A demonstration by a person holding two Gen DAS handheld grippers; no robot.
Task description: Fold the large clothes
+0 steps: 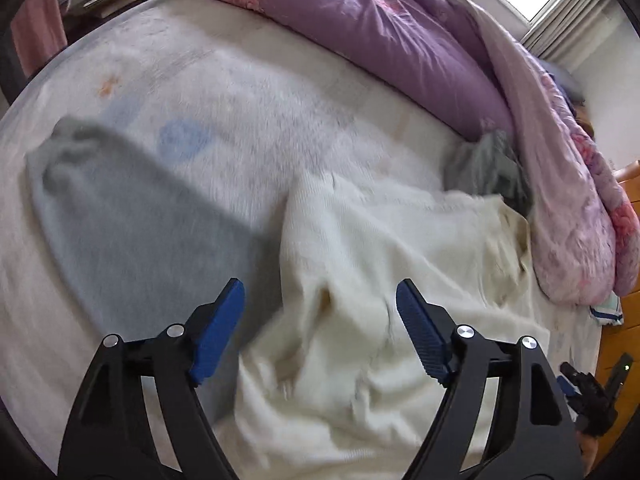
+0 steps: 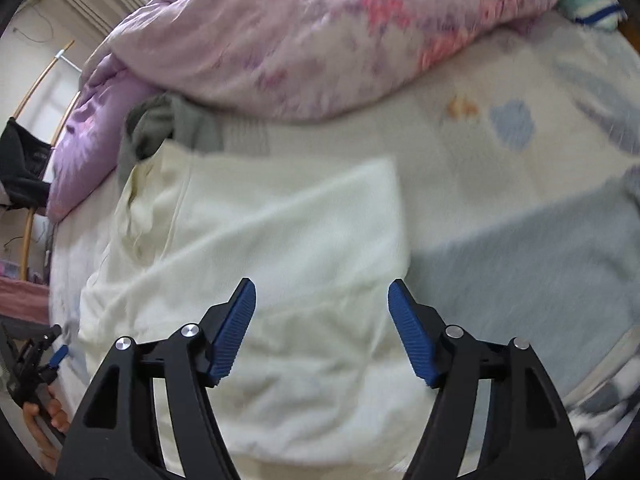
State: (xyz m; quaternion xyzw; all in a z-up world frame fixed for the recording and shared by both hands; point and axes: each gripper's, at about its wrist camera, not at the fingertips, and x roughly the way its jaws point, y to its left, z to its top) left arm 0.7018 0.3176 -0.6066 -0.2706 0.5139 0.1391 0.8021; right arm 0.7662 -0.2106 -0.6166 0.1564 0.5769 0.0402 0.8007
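A cream knit garment (image 1: 380,260) lies rumpled on the bed and partly folded over itself; in the right wrist view the same cream garment (image 2: 280,220) fills the middle. A pale grey garment (image 1: 132,232) lies flat beside it, and this grey garment (image 2: 520,264) is on the right in the right wrist view. My left gripper (image 1: 320,286) hangs open above the cream cloth, with nothing between its blue pads. My right gripper (image 2: 321,286) is open over the same cloth and holds nothing. Each gripper also shows at the edge of the other's view.
A purple floral duvet (image 1: 400,40) is heaped along the far side of the bed. A dark grey-green bundle of clothes (image 1: 488,168) sits against it. The white patterned sheet (image 1: 240,100) lies bare beyond the garments. Wooden furniture (image 1: 624,320) stands past the bed's edge.
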